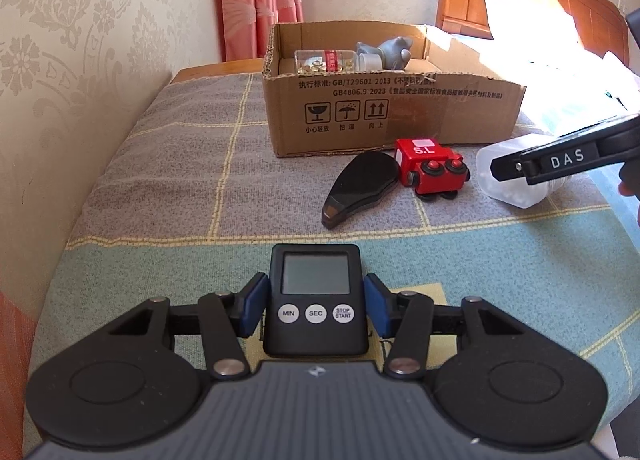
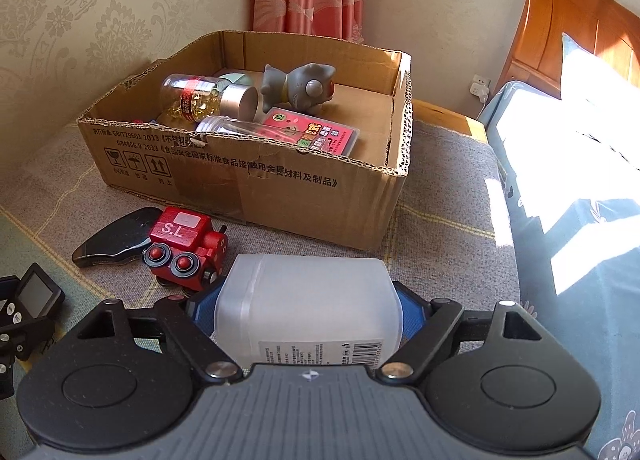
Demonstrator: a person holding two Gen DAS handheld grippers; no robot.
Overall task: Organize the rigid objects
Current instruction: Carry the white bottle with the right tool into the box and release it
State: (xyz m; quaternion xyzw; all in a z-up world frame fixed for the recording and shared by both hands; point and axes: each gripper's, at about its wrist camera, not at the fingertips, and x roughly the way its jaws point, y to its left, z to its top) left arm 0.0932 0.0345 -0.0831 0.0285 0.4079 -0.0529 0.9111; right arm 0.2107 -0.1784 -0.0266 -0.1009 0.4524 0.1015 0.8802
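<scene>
My left tool was clenched on a small black kitchen timer, its blue pads pressing both sides, the blank screen and three round buttons facing up. My right tool gripped a frosted white plastic bottle lying on its side, label toward me; I could not tell what was inside.

Both sat low over a worktop covered by a checked cloth in grey and pale blue. Beyond them stood an open cardboard box with low walls. Inside it lay a clear jar of yellow capsules on its side, a second clear bottle with a silver cap, a grey cat figurine and a flat pink packet.

Just in front of the box, on the cloth, a red toy train rested touching a flat black teardrop-shaped case.
</scene>
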